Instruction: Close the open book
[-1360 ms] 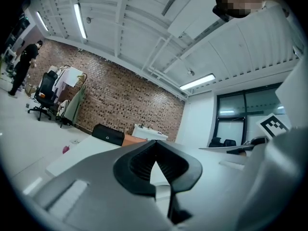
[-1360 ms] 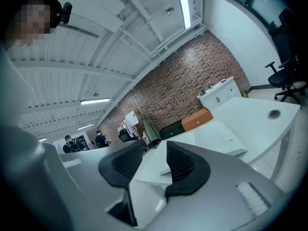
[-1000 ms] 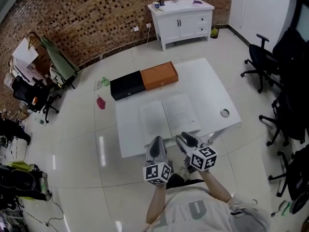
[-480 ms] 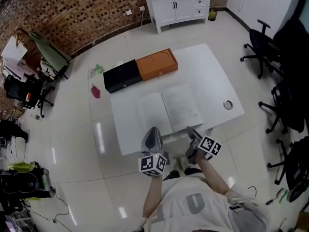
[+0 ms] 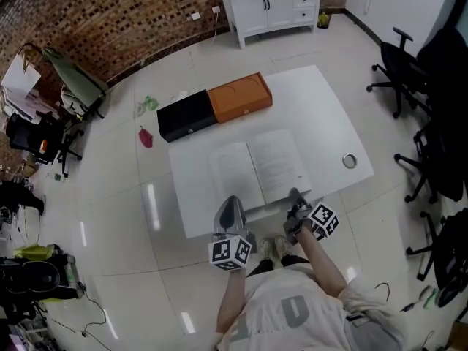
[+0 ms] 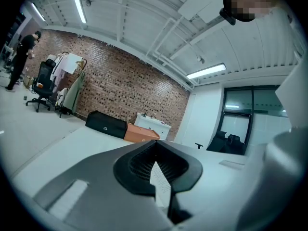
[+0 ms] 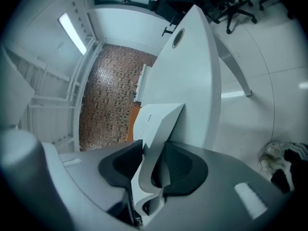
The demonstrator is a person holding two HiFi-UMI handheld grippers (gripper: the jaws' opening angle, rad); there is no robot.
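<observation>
Currently seeing the book [image 5: 259,168] lying open on the white table [image 5: 322,108], close to the near edge. Got the right gripper [image 5: 296,199] rolled onto its side at the book's near right corner; jaws just been closing, now pinching a curled bunch of its right-hand pages, lifted off the rest. Reading the left gripper [image 5: 232,209] as closed tip to tip with nothing in it, sitting at the table's near edge near the left-hand page. Also noting an orange box [image 5: 239,98] and a black box [image 5: 187,115] end to end at the far edge, apart from the book.
</observation>
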